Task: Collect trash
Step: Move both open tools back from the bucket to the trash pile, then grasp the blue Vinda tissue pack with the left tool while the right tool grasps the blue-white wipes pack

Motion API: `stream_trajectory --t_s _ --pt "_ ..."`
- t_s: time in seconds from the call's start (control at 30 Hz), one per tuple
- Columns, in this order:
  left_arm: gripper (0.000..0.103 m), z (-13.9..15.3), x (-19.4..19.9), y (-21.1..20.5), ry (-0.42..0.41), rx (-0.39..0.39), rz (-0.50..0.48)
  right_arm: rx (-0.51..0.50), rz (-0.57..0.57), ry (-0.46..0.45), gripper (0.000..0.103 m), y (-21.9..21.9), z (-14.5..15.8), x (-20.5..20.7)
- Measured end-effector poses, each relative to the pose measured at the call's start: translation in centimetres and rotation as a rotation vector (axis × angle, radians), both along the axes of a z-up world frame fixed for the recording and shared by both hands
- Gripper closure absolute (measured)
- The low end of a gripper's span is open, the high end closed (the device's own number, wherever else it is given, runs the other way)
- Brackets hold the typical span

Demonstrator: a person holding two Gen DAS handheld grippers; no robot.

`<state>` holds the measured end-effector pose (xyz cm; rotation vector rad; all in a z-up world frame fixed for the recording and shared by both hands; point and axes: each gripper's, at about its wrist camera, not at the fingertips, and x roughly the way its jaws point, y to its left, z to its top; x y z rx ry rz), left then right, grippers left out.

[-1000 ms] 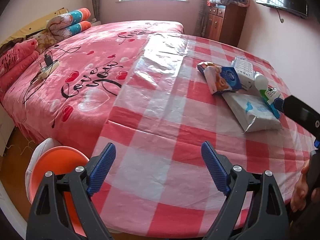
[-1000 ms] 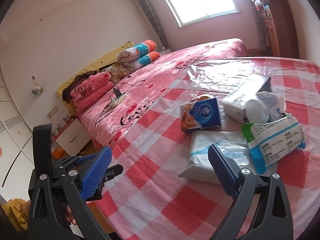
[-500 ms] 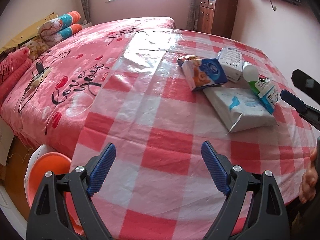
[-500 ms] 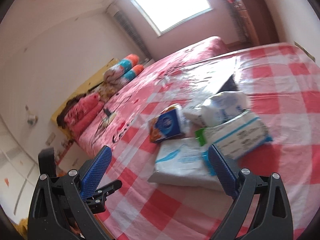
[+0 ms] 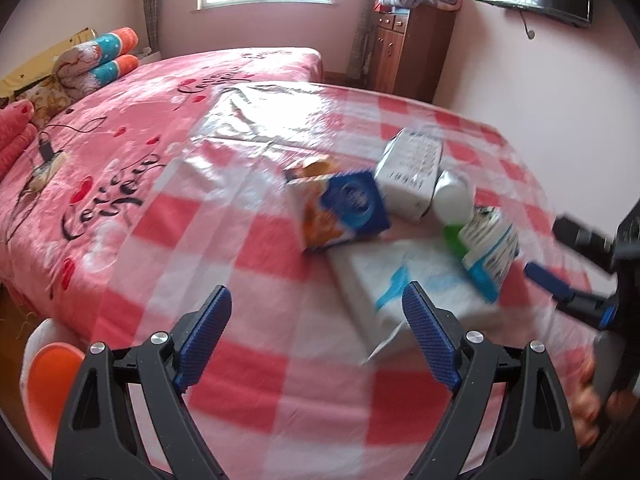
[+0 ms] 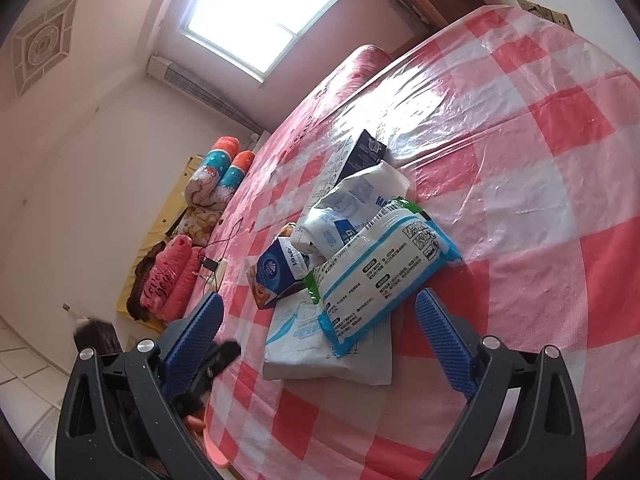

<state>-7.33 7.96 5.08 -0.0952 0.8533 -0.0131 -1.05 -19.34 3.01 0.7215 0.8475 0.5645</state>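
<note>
A heap of trash lies on the red-and-white checked plastic sheet (image 5: 248, 264) on the bed. It holds a blue and orange box (image 5: 344, 212), a white carton (image 5: 412, 168), a white bottle (image 5: 452, 196), a blue-and-white wipes pack (image 5: 490, 248) and a flat white pack (image 5: 412, 296). My left gripper (image 5: 316, 336) is open and empty, just short of the flat white pack. My right gripper (image 6: 320, 344) is open and empty, its fingers either side of the wipes pack (image 6: 380, 268) and flat pack (image 6: 320, 344). The blue box (image 6: 276, 272) lies just beyond.
An orange bin (image 5: 52, 384) stands on the floor at the bed's near left corner. Rolled quilts (image 5: 96, 60) and a cable with charger (image 5: 48, 152) lie on the pink bedspread. A wooden cabinet (image 5: 408, 52) stands by the far wall.
Both grippers have moved toward the heap of trash, which now looks larger and nearer. The right wrist view has tilted. Both stay open.
</note>
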Motion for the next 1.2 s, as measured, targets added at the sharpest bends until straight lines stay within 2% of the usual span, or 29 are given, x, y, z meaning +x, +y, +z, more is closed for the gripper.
stream_trajectory --t_s 0.13,0.33,0.47,0.73,1.03,1.2 --pt "0.015 -0.1 2.0 -0.7 0.000 -0.018 0.003 0.003 0.020 0.003 0.007 0.2 -0.2 0.4" --pt "0.015 -1.1 4.7 -0.4 0.038 -0.088 0.035 -0.016 0.033 -0.004 0.008 0.6 -0.2 1.0" --pt "0.015 -1.6 5.9 -0.1 0.054 -0.138 0.054 -0.033 0.042 0.013 0.017 0.8 -0.6 1.5" --pt "0.015 -1.9 7.8 -0.6 0.062 -0.144 0.061 -0.096 0.034 -0.007 0.017 1.4 -0.4 2.0" --pt "0.016 -3.1 9.4 -0.7 0.093 -0.110 0.084 -0.159 0.013 -0.003 0.017 1.8 -0.8 3.3" --pt "0.026 -3.3 9.7 -0.5 0.092 -0.113 0.076 -0.166 0.005 0.004 0.017 1.8 -1.0 4.3"
